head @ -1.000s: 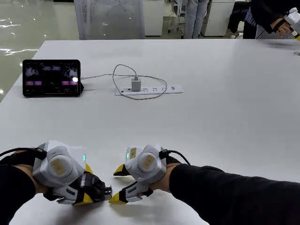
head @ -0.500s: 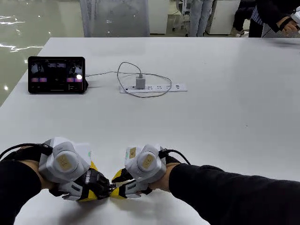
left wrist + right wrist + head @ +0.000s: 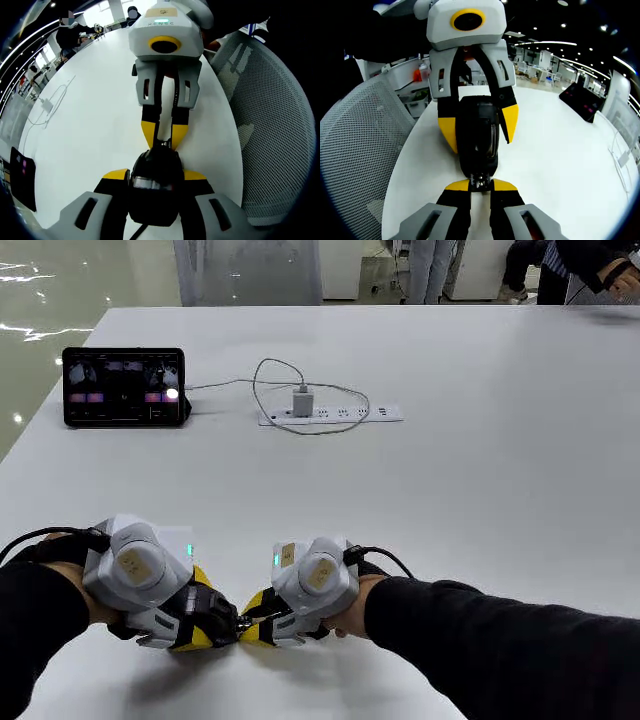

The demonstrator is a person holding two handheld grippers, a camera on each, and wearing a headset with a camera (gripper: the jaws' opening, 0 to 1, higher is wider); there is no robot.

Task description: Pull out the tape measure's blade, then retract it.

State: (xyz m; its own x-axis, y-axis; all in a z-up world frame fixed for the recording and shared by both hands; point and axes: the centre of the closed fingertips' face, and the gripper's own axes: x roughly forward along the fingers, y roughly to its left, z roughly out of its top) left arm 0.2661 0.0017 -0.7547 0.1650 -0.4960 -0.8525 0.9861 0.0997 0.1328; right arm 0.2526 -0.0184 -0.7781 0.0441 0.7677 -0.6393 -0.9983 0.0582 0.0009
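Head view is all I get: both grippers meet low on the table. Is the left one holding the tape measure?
Observer: Yes. The left gripper view shows the left gripper clamped on the black tape measure, one jaw on each side of its case.
Operator: Right one on the blade?
Observer: The right gripper view shows the right gripper shut on the small metal hook at the mouth of the case.
Operator: Any blade out?
Observer: None that I can see. The hook sits right against the case.
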